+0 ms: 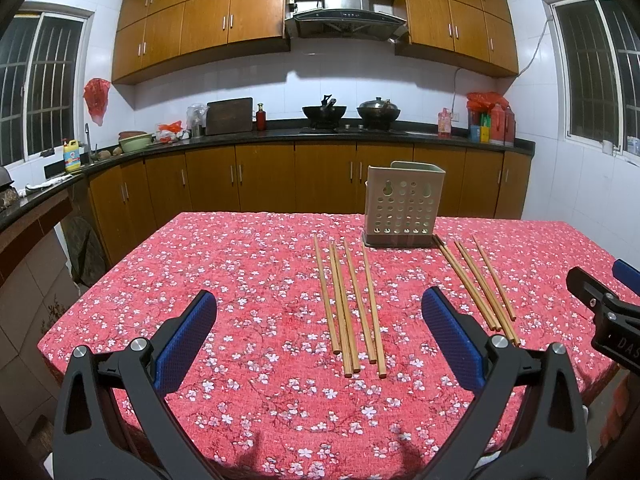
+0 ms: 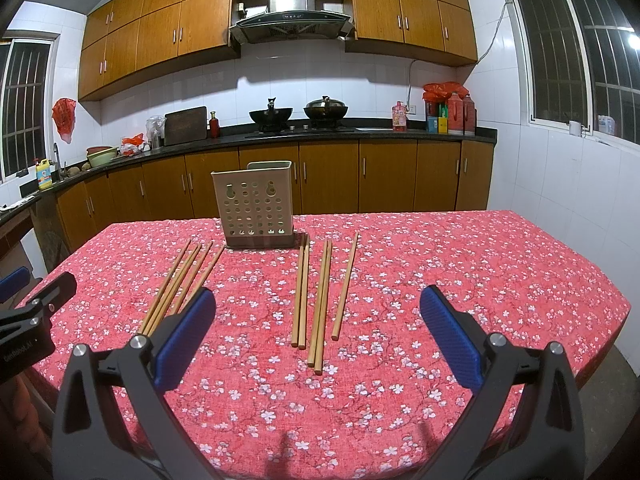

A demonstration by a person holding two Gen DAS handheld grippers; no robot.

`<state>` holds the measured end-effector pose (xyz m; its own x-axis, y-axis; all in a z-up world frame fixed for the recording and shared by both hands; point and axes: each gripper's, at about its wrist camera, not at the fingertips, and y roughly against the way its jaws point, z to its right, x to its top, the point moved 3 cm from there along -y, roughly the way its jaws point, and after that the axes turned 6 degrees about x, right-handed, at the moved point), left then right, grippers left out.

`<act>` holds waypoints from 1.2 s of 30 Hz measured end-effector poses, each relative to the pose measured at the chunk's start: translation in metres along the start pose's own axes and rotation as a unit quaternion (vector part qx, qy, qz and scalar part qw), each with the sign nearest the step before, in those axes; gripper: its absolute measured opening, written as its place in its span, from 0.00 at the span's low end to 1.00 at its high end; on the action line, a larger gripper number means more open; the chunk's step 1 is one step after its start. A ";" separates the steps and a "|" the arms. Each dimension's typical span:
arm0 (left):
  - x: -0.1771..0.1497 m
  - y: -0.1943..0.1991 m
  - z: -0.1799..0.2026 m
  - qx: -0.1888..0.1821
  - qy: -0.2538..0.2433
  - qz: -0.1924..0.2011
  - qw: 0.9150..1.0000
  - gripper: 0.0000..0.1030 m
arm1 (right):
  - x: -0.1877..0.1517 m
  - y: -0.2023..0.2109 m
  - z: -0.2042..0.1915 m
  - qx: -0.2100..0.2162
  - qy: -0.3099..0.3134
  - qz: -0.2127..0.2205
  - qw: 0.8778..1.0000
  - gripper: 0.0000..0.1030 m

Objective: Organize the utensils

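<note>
A beige perforated utensil holder (image 1: 401,211) stands upright at the far middle of the table; it also shows in the right wrist view (image 2: 256,208). Several wooden chopsticks (image 1: 352,308) lie in a left group in front of it, and a second group (image 1: 480,286) lies to its right. In the right wrist view the left group (image 2: 182,284) and the right group (image 2: 320,300) both show. My left gripper (image 1: 320,336) is open and empty above the left group's near ends. My right gripper (image 2: 318,336) is open and empty above the right group's near ends.
The table has a red floral cloth (image 1: 240,280); its near edge lies just below both grippers. The right gripper shows at the right edge of the left wrist view (image 1: 608,312), the left gripper at the left edge of the right wrist view (image 2: 32,312). Kitchen counters stand behind.
</note>
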<state>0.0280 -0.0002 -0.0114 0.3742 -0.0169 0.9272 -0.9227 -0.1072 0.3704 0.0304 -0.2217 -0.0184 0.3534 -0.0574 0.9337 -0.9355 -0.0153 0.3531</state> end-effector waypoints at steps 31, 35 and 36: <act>-0.002 -0.012 -0.005 0.011 0.003 -0.018 1.000 0.98 | 0.009 -0.012 0.007 0.001 -0.013 -0.016 1.000 0.96; -0.001 -0.029 -0.016 0.028 0.012 -0.041 0.999 0.98 | 0.004 -0.032 0.027 -0.008 -0.044 -0.045 0.998 0.96; -0.001 -0.034 -0.019 0.034 0.013 -0.048 0.998 0.98 | 0.005 -0.037 0.034 -0.011 -0.057 -0.050 0.997 0.96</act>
<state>0.0571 0.0227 -0.0238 0.4572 0.0219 0.8891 -0.8738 -0.1753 0.4536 0.0663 -0.2555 -0.0291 0.4412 -0.1708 0.8810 -0.8945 -0.0040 0.4471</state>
